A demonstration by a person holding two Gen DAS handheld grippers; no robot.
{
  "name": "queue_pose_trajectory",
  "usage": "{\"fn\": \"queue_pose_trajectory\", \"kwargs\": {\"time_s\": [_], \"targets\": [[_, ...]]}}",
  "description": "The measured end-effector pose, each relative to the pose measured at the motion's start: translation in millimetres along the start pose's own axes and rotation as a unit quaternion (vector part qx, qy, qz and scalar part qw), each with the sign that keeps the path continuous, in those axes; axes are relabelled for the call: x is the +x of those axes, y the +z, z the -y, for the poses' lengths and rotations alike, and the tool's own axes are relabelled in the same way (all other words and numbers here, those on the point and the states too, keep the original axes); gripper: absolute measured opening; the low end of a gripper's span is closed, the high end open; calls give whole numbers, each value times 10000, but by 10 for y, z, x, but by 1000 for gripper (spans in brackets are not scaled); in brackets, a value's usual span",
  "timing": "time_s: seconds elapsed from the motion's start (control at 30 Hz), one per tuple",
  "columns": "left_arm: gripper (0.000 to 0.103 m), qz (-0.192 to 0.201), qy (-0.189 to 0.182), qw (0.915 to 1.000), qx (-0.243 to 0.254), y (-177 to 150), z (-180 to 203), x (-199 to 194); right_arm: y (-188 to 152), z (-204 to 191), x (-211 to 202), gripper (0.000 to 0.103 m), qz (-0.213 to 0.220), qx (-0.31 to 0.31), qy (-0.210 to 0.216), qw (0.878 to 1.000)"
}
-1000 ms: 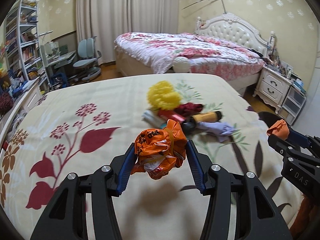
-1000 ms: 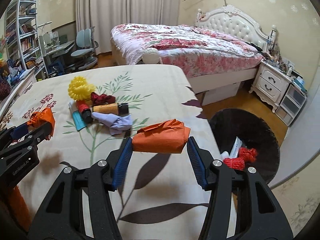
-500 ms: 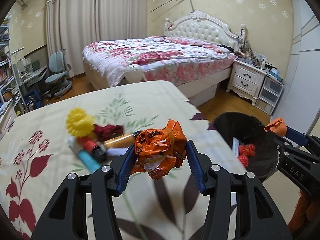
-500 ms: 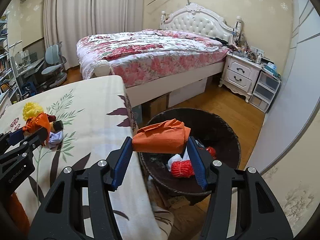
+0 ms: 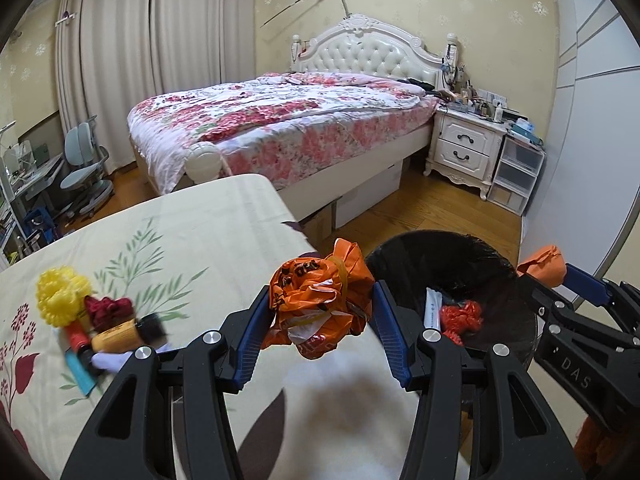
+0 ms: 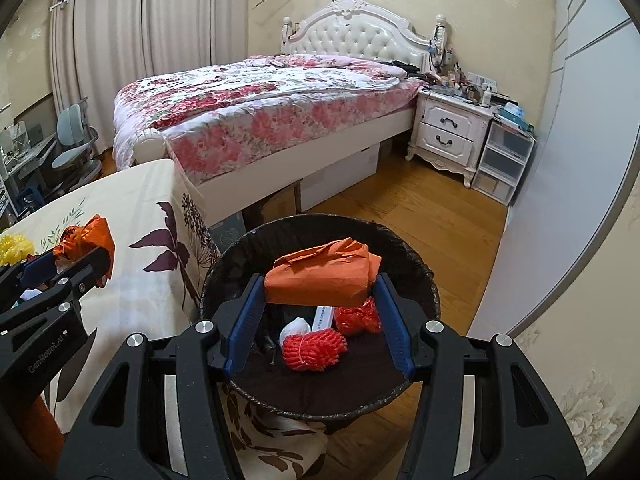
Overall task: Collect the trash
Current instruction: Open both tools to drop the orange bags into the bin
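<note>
Bedroom clean-up, mid-haul: 2 pieces of trash on their way to the bin beside a cloth-covered table.

Over the table (image 5: pixel 224 216), the left gripper (image 5: pixel 322 312) is clamped on a crumpled orange plastic bag (image 5: pixel 320 300) held just short of the table's edge, while the right gripper (image 6: pixel 318 300) pinches a folded orange packet (image 6: pixel 320 276) directly above the black bin (image 6: pixel 428 280). 2 red bundles (image 6: pixel 314 348) and some white scraps already lie inside. Farther back on the table a small pile (image 5: pixel 92 320) waits: a yellow ball, a red item, a tube, a pale rag. By this view, the job looks roughly half done, with both held pieces not yet dropped. A floral bed (image 5: pixel 280 120) fills the background.
</note>
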State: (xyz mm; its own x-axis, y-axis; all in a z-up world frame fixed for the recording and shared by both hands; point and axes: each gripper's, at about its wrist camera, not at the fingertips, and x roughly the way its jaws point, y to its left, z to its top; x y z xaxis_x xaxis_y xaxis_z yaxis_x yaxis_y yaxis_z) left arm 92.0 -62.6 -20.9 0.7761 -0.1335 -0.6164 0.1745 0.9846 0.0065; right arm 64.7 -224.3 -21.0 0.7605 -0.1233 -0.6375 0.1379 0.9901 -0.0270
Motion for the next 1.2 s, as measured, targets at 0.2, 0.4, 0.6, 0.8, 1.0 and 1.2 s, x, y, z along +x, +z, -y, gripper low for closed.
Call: {"fn": "queue_pose_trajectory", "kwargs": {"time_s": [0.2, 0.4, 0.6, 0.8, 1.0, 1.2], "targets": [[52, -45, -32, 9999, 132, 96, 188, 221, 23, 143, 138, 54, -43, 90, -88, 9999], [52, -187, -64, 9997, 175, 153, 298, 451, 42, 267, 307, 55, -146, 224, -178, 9995], [52, -282, -70, 9991, 311, 182, 433, 617, 69, 368, 453, 55, -221, 296, -263, 9990], [54, -384, -87, 9986, 344, 191, 486, 736, 73, 423, 542, 55, -284, 350, -300, 9985], [75, -421, -121, 9984, 345, 195, 501, 749, 78, 431, 569, 57, -289, 346, -349, 9984], [81, -412, -76, 9986, 322, 196, 492, 743, 103, 466, 545, 63, -230, 414, -461, 9978]]}}
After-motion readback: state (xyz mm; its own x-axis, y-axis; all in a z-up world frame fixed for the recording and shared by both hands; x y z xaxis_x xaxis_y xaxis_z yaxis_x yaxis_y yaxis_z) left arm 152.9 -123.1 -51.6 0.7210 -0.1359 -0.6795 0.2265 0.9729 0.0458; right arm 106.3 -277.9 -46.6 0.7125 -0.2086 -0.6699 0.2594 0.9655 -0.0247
